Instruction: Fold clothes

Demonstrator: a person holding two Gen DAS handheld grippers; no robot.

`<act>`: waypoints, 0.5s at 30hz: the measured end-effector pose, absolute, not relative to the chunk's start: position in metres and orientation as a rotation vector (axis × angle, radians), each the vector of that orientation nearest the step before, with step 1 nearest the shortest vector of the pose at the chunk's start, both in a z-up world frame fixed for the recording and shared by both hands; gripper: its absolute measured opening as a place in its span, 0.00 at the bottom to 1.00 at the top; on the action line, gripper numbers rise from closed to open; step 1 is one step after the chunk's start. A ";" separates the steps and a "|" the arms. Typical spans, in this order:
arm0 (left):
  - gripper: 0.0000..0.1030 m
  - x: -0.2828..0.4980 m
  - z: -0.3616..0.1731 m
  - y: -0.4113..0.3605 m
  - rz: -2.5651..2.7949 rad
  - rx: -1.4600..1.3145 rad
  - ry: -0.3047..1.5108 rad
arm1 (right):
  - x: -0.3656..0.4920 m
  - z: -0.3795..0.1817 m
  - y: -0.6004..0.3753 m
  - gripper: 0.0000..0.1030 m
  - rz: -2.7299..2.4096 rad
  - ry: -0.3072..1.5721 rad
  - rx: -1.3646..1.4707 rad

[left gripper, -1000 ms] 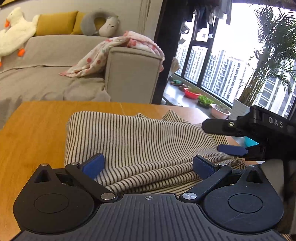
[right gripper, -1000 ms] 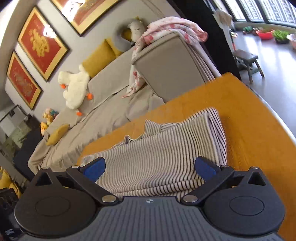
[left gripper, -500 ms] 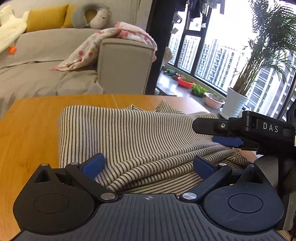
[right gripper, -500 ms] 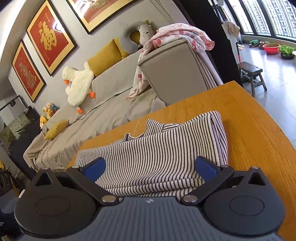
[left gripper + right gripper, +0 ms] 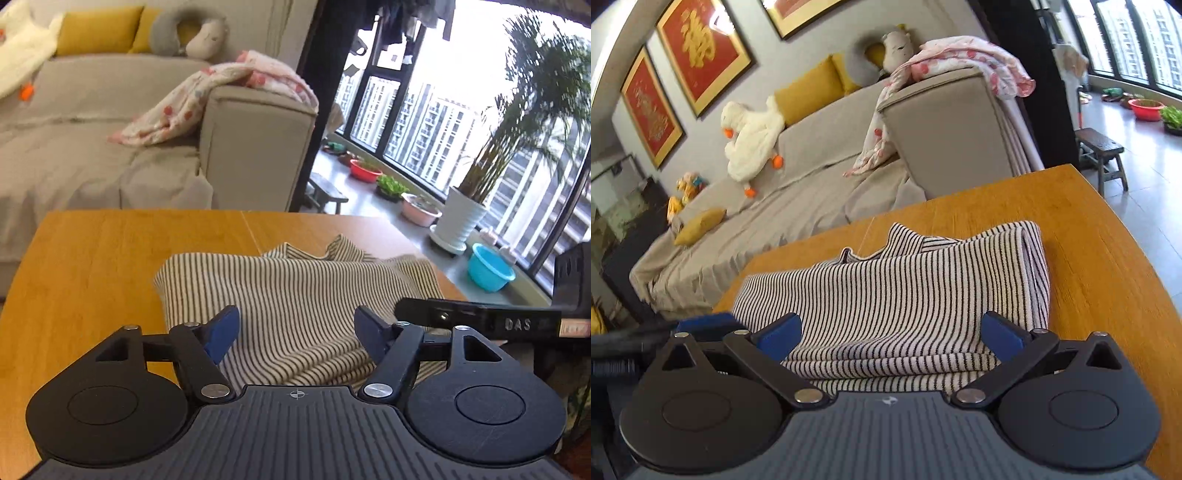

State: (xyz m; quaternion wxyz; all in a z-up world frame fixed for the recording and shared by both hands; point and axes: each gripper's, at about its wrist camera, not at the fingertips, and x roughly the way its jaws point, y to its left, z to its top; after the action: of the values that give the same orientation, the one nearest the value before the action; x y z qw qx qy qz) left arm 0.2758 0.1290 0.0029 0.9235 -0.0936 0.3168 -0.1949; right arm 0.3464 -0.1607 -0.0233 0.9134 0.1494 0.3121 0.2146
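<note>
1. One striped top [image 5: 295,306] lies on the counter [image 5: 92,266], already folded into a thick stack of layers, its collar at the far side.
2. My left tongs [image 5: 295,334] are closing, jaws apart over the near edge with cloth between the pads but not yet pinched, probably to lift that edge for the next fold.
3. My right tongs [image 5: 890,338] stand spread wide around the same near edge, gripping nothing, likely so both ends rise together.
4. Count: one garment, two tongs, one counter.
</note>
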 end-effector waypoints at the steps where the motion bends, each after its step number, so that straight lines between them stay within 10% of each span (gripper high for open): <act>1: 0.72 0.282 0.004 0.131 -0.396 -0.195 0.653 | 0.346 -0.017 -0.161 0.90 0.434 0.621 0.282; 8: 0.65 0.328 -0.018 0.131 -0.325 -0.181 0.735 | 0.401 -0.013 -0.158 0.42 0.351 0.694 0.185; 15: 0.66 0.323 -0.018 0.126 -0.322 -0.143 0.724 | 0.381 -0.018 -0.157 0.39 0.336 0.638 0.089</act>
State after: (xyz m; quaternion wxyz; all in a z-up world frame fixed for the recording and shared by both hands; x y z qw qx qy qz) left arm 0.3231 0.1261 -0.0184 0.9200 -0.0694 0.3524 -0.1568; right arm 0.3808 -0.1566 -0.0182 0.9347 0.0435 0.3121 0.1644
